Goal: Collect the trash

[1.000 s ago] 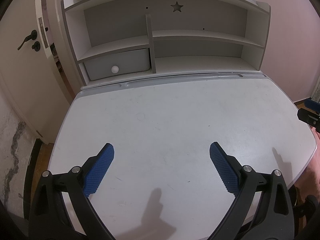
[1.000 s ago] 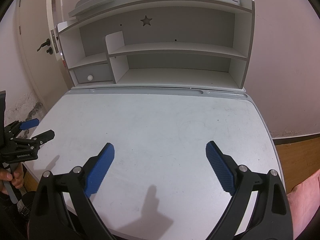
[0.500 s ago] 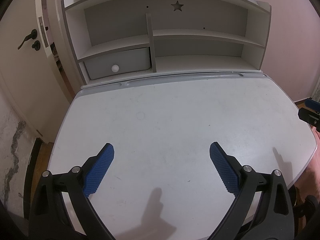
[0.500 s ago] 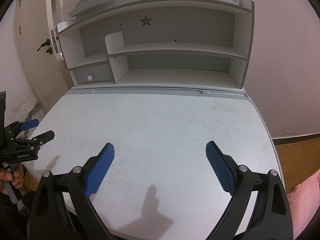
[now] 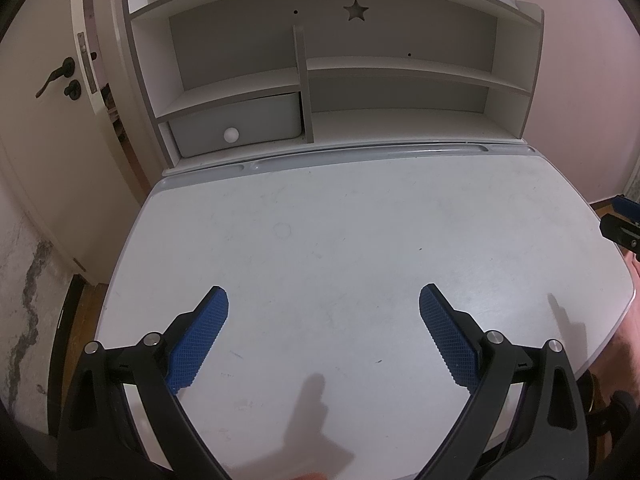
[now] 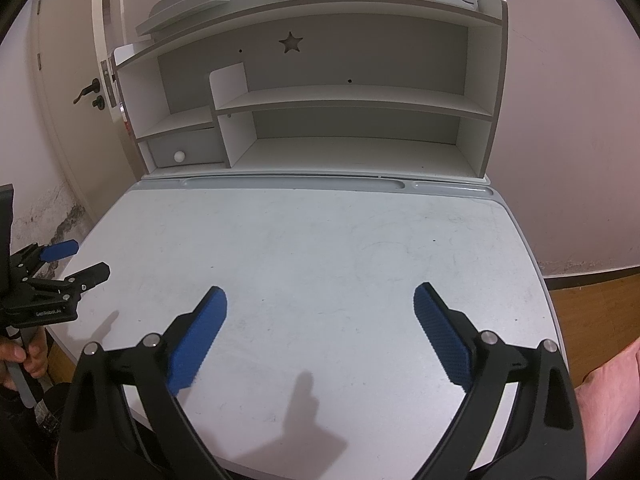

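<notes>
- Nothing has moved since the earlier frames: both grippers hang over the desk (image 5: 360, 240) at the same spots, with the same views.
- Left gripper (image 5: 324, 300): jaws spread wide, blue pads well apart, holding nothing, above the desk's near edge toward its left side.
- Right gripper (image 6: 320, 298): also wide open and empty, above the desk's near edge toward its right side.
- Trash: none shows anywhere. The desk top carries only faint scuffs and specks, and the hutch (image 6: 352, 120) shelves at the desk's back look bare.
- With no trash in sight, I cannot tell which way it lies from either gripper, how its long axis runs, or which hand is nearer. My guess is that it sits off the desk, outside both views, or is not yet laid out.
- Drawer (image 5: 240, 126) with a round white knob sits in the hutch's lower left bay, shut; whether it holds anything is hidden.
- Writing: in the right wrist view, small white lettering on the left gripper's black body reads roughly "GenRobot.AI". Nothing else is legible; the hutch bears only a star cutout.
</notes>
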Demonstrator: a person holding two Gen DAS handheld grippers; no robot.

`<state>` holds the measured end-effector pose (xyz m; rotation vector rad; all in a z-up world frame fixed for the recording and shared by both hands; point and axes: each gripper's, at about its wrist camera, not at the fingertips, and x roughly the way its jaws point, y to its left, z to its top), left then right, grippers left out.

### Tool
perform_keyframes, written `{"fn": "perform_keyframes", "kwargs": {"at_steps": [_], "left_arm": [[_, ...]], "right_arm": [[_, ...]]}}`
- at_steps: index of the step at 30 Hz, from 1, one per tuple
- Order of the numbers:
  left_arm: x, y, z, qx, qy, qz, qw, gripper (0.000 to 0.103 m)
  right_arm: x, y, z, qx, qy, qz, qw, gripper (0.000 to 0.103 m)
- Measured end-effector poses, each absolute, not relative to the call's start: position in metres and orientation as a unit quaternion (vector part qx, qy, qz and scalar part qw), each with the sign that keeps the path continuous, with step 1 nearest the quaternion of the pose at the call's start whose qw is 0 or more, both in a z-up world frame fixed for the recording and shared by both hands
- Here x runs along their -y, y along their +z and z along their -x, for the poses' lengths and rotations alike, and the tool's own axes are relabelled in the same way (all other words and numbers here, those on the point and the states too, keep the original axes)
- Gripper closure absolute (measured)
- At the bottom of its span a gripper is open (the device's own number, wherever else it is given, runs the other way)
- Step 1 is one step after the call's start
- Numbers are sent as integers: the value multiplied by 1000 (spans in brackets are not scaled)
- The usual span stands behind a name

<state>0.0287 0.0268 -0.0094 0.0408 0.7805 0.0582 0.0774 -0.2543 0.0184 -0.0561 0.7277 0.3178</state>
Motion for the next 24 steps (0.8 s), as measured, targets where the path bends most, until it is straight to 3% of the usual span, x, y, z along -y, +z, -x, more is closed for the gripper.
{"fn": "perform_keyframes", "kwargs": {"at_steps": [24], "left_arm": [[-24,-9,-25,-383,33,-19,923,10]], "right_arm": [[257,18,-76,-356,155,28,921,11]]}}
